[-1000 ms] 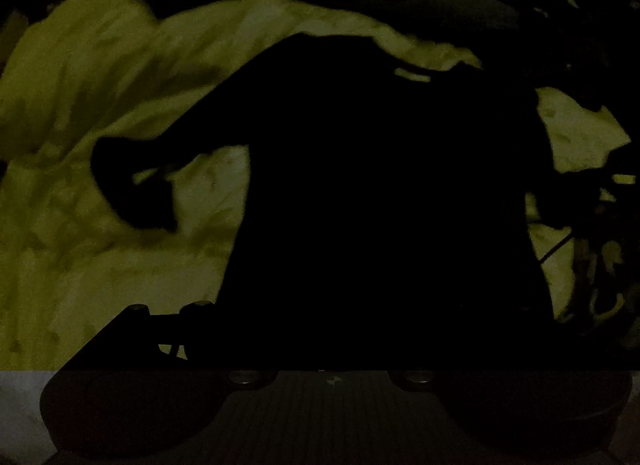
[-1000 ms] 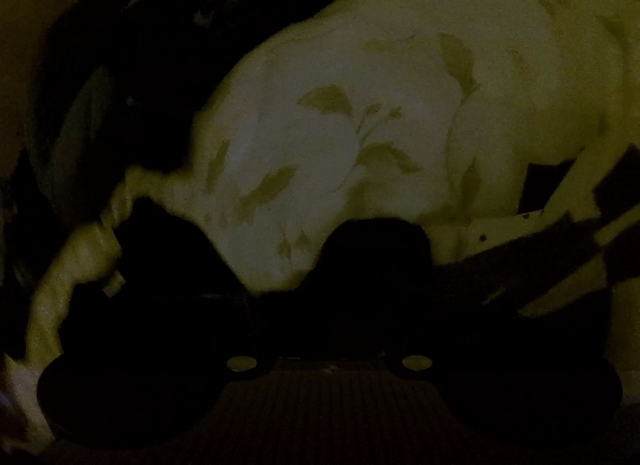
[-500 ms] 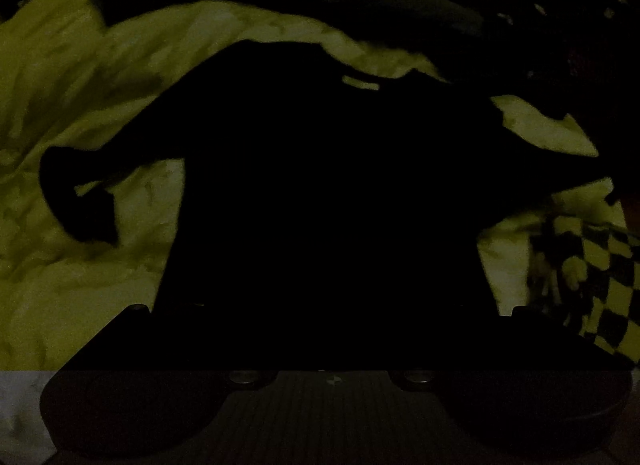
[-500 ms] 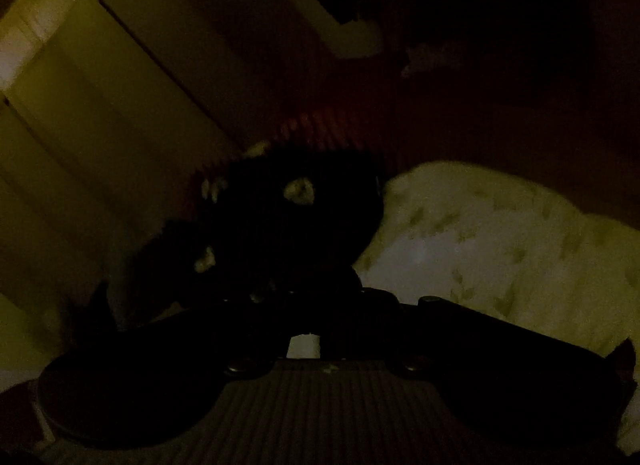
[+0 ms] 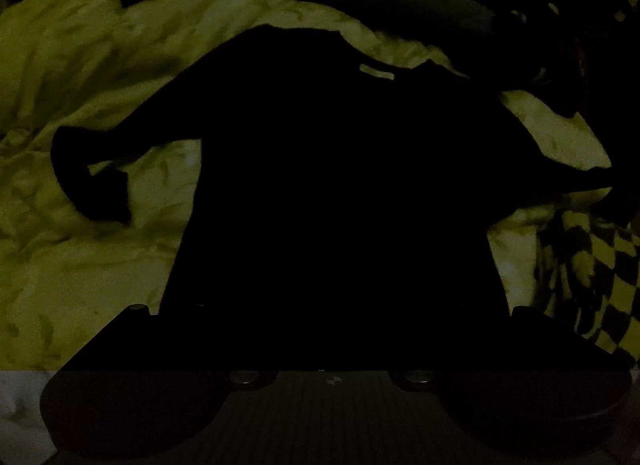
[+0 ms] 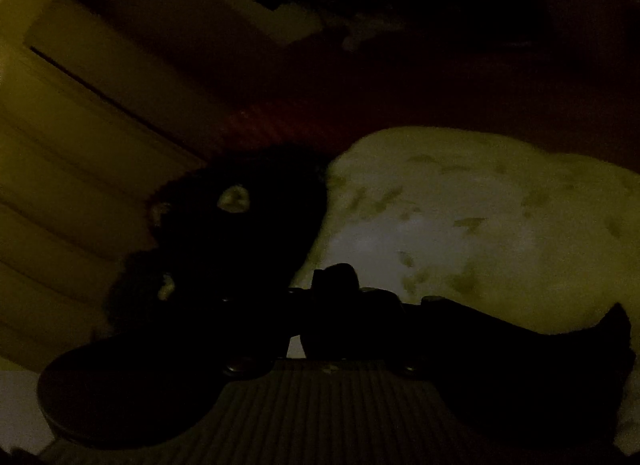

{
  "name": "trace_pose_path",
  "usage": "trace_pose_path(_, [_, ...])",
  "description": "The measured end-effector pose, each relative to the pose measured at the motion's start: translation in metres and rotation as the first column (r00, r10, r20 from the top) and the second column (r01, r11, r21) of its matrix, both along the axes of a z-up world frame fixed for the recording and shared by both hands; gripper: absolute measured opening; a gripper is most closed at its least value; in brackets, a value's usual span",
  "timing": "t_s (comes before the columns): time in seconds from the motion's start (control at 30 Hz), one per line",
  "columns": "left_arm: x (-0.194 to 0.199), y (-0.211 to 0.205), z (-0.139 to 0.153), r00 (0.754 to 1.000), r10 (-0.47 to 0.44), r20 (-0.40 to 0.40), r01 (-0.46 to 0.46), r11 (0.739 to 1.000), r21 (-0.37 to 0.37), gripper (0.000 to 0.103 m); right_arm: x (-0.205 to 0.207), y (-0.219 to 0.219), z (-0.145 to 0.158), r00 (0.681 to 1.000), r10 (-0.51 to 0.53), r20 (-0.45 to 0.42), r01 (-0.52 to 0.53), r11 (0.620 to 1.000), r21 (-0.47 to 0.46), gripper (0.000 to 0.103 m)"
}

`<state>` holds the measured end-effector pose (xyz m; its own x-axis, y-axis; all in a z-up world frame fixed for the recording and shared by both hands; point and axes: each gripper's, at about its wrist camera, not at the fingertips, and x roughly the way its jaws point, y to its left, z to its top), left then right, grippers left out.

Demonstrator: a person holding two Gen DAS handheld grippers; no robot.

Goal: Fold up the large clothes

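Very dim frames; detail limited. Black long-sleeved garment [image 5: 332, 185] lies spread flat on the bed [image 5: 80, 265], over a pale leaf-print cover, collar away from the camera, one sleeve [image 5: 88, 169] bent out to the side. Checked cloth [image 5: 592, 265] sits at the garment's other side.

Left tool [image 5: 332, 305]: its fingers are lost against the black cloth; cannot tell if it is parted or closed, or holding the hem.

Right tool [image 6: 336, 293]: dark against the cover; closed or not, cannot tell. It points off the bed toward a dark fuzzy item [image 6: 224, 233] and pale panelling [image 6: 80, 145].

Judgement: fold not yet begun. To do it well: pinch a sleeve cuff and shoulder, bring the sleeve across the body, keep the cloth taut and low so the torso does not drag.
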<state>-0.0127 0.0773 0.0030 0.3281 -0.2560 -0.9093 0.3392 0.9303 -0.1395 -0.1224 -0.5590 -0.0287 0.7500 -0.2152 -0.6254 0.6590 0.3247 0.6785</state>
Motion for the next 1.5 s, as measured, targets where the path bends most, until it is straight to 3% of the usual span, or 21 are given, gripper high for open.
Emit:
trace_pose_path(0.03, [0.0, 0.001, 0.0, 1.0, 0.0, -0.004, 0.0, 1.0, 0.002, 0.103, 0.003, -0.001, -0.003, 1.0, -0.024, -0.018, 0.024, 1.0, -0.014, 0.014])
trace_pose_path(0.1, [0.0, 0.001, -0.001, 1.0, -0.005, -0.01, 0.005, 1.0, 0.008, 0.103, 0.002, -0.009, -0.007, 0.995, -0.08, -0.06, 0.077, 0.996, -0.046, 0.037])
trace_pose_path(0.2, [0.0, 0.001, -0.001, 1.0, -0.013, -0.014, 0.013, 1.0, 0.014, 0.103, 0.005, -0.015, -0.009, 0.989, -0.055, -0.139, 0.045, 0.996, -0.079, 0.038])
trace_pose_path(0.27, [0.0, -0.002, -0.003, 1.0, -0.015, -0.021, 0.015, 1.0, 0.015, 0.103, 0.015, -0.008, -0.008, 0.986, 0.071, -0.15, -0.084, 0.993, -0.084, 0.038])
trace_pose_path(0.37, [-0.001, -0.007, -0.006, 0.999, -0.028, -0.036, 0.028, 0.999, 0.02, 0.103, 0.034, 0.003, -0.023, 0.948, 0.204, -0.246, -0.216, 0.976, -0.025, 0.041])
trace_pose_path(0.43, [-0.004, -0.011, -0.005, 0.998, -0.045, -0.036, 0.046, 0.999, 0.026, 0.103, 0.045, 0.005, -0.042, 0.909, 0.227, -0.349, -0.23, 0.973, 0.033, 0.042])
trace_pose_path(0.6, [-0.014, -0.011, 0.0, 0.996, -0.083, -0.03, 0.084, 0.994, 0.065, 0.103, 0.066, 0.001, -0.095, 0.879, 0.261, -0.399, -0.183, 0.958, 0.223, 0.044])
trace_pose_path(0.63, [-0.014, -0.009, -0.001, 0.996, -0.081, -0.034, 0.083, 0.994, 0.073, 0.103, 0.071, 0.002, -0.1, 0.867, 0.275, -0.415, -0.196, 0.955, 0.223, 0.044])
trace_pose_path(0.73, [-0.014, -0.002, -0.004, 0.997, -0.059, -0.053, 0.064, 0.993, 0.099, 0.103, 0.09, 0.013, -0.112, 0.792, 0.354, -0.497, -0.307, 0.935, 0.177, 0.049])
trace_pose_path(0.8, [-0.012, 0.001, -0.004, 0.997, -0.043, -0.059, 0.049, 0.993, 0.109, 0.103, 0.094, 0.018, -0.121, 0.763, 0.36, -0.536, -0.334, 0.931, 0.15, 0.043])
trace_pose_path(0.83, [-0.011, 0.001, -0.003, 0.998, -0.037, -0.058, 0.043, 0.993, 0.109, 0.103, 0.093, 0.019, -0.12, 0.769, 0.349, -0.535, -0.331, 0.934, 0.132, 0.038])
trace_pose_path(0.87, [-0.009, 0.001, -0.002, 0.998, -0.035, -0.057, 0.041, 0.994, 0.105, 0.103, 0.089, 0.02, -0.117, 0.789, 0.338, -0.513, -0.329, 0.938, 0.112, 0.02])
trace_pose_path(0.9, [-0.009, -0.001, -0.002, 0.998, -0.037, -0.056, 0.042, 0.994, 0.101, 0.103, 0.086, 0.019, -0.115, 0.806, 0.341, -0.484, -0.336, 0.936, 0.099, 0.013])
trace_pose_path(1.0, [-0.006, -0.007, -0.002, 0.998, -0.047, -0.051, 0.051, 0.994, 0.092, 0.103, 0.064, 0.014, -0.088, 0.87, 0.308, -0.385, -0.321, 0.947, 0.033, 0.012])
trace_pose_path(1.13, [-0.006, -0.02, -0.006, 0.996, -0.068, -0.05, 0.071, 0.995, 0.068, 0.103, 0.016, -0.01, -0.031, 0.969, 0.196, -0.153, -0.193, 0.981, 0.031, 0.012])
trace_pose_path(1.27, [-0.007, -0.031, -0.01, 0.995, -0.085, -0.059, 0.087, 0.995, 0.048, 0.103, -0.016, -0.034, 0.017, 0.98, 0.195, -0.028, -0.194, 0.98, 0.048, 0.012])
trace_pose_path(1.43, [-0.008, -0.035, -0.003, 0.995, -0.089, -0.046, 0.09, 0.995, 0.029, 0.103, -0.025, -0.025, 0.037, 0.971, 0.232, -0.05, -0.231, 0.973, 0.028, 0.012])
trace_pose_path(1.5, [-0.009, -0.031, 0.001, 0.996, -0.082, -0.027, 0.082, 0.996, 0.026, 0.103, -0.04, -0.02, 0.037, 0.97, 0.222, 0.102, -0.231, 0.969, 0.087, 0.012])
